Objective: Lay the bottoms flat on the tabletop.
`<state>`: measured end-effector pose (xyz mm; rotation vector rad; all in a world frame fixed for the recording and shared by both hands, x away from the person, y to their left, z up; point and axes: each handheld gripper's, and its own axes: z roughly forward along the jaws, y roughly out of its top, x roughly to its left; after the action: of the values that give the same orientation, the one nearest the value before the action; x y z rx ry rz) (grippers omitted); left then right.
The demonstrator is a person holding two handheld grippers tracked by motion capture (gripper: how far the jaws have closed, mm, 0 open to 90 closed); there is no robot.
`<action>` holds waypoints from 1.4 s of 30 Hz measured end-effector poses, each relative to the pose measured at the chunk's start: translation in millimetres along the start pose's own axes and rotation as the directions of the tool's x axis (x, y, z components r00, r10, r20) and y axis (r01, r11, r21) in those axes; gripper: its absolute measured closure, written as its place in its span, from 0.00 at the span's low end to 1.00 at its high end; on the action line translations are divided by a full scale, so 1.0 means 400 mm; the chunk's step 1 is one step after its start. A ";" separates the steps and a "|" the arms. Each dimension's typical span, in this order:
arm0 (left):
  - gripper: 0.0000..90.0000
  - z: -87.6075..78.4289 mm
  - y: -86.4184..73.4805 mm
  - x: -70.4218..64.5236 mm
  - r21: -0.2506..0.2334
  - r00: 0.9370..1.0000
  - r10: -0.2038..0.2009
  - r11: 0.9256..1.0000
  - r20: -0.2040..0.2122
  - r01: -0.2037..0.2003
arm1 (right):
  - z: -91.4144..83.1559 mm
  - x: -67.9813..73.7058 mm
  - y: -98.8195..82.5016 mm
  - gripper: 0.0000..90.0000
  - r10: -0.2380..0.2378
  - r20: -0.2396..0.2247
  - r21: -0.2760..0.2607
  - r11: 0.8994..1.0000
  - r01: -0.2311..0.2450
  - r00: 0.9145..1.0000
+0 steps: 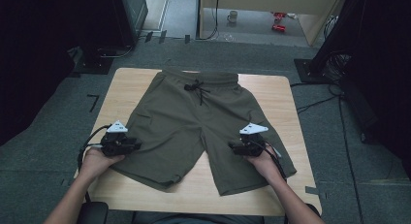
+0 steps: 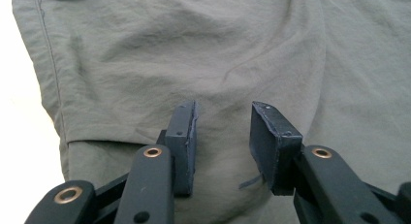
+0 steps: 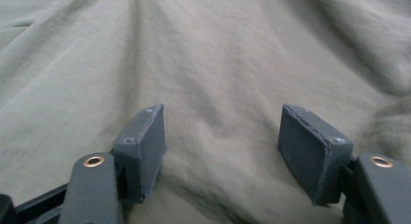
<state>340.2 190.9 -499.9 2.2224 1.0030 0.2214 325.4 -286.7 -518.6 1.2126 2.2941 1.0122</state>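
Olive shorts [image 1: 194,127] lie flat mid-table [image 1: 286,185], waistband at the far edge, legs toward the near edge. Left gripper [image 2: 223,136] over the left leg, jaws partly apart, gripping nothing. Right gripper [image 3: 220,141] over the right leg, jaws wide, empty.

From my seat the high view is dim all round the table [image 1: 145,83], whose pale wood is the one well-lit patch; light seems to fall from above, with a brighter strip of floor beyond the table's far edge. Left and right of the table the room sinks into near black. The picture is soft and grainy. In the left gripper view the shorts [image 2: 194,54] are evenly lit, creases sharp, while the table beside them is washed out to white. In the right gripper view the cloth looks hazier, folds blurred towards the top.
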 end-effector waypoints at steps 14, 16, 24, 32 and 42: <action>0.69 -0.028 -0.056 -0.082 -0.018 0.998 0.005 1.000 0.055 -0.004 | -0.041 0.042 -0.038 0.38 0.015 0.007 0.007 1.000 -0.015 1.000; 0.69 -0.032 -0.063 -0.090 -0.019 0.998 0.005 1.000 0.065 -0.004 | -0.046 0.048 -0.044 0.38 0.017 0.006 0.004 1.000 -0.017 1.000; 0.67 -0.052 -0.068 -0.100 -0.078 0.996 -0.019 0.997 0.093 0.026 | -0.075 0.076 -0.064 0.40 0.016 -0.004 0.030 0.999 -0.015 1.000; 0.65 -0.047 0.030 -0.054 -0.168 0.999 -0.017 0.985 0.039 0.023 | -0.097 0.018 0.002 0.46 -0.009 0.017 -0.132 0.991 0.011 1.000; 0.64 0.020 0.164 0.024 -0.187 1.000 -0.017 0.982 -0.006 0.015 | -0.052 -0.087 0.105 0.49 0.056 0.003 -0.157 0.986 -0.055 0.998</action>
<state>389.2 162.6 -464.9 2.0436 0.9630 0.3052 356.7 -308.4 -474.3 1.2190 2.1405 1.1820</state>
